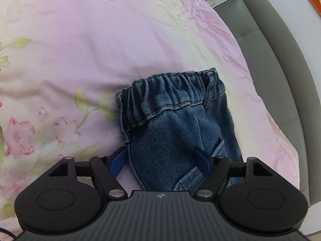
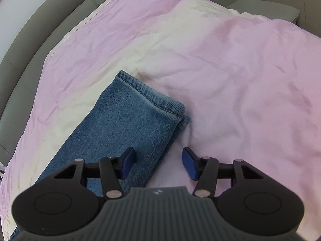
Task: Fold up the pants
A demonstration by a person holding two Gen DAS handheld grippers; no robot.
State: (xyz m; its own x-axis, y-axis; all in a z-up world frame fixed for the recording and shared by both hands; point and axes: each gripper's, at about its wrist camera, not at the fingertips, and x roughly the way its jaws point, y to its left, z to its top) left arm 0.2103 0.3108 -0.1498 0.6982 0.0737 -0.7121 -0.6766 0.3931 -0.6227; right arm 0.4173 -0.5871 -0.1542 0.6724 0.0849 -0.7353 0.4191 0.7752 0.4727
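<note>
pants (image 1: pixel 172 132): were blue denim, darker in the folds; the seams at the waist and leg ends were pale and faded
bedsheet (image 1: pixel 96 46): was soft pink and cream; it had pink flowers and green leaves on one side
left gripper (image 1: pixel 160 159): was black with blue fingertips
right gripper (image 2: pixel 158 161): was black with blue fingertips too
sofa (image 1: pixel 266 40): was grey
</note>
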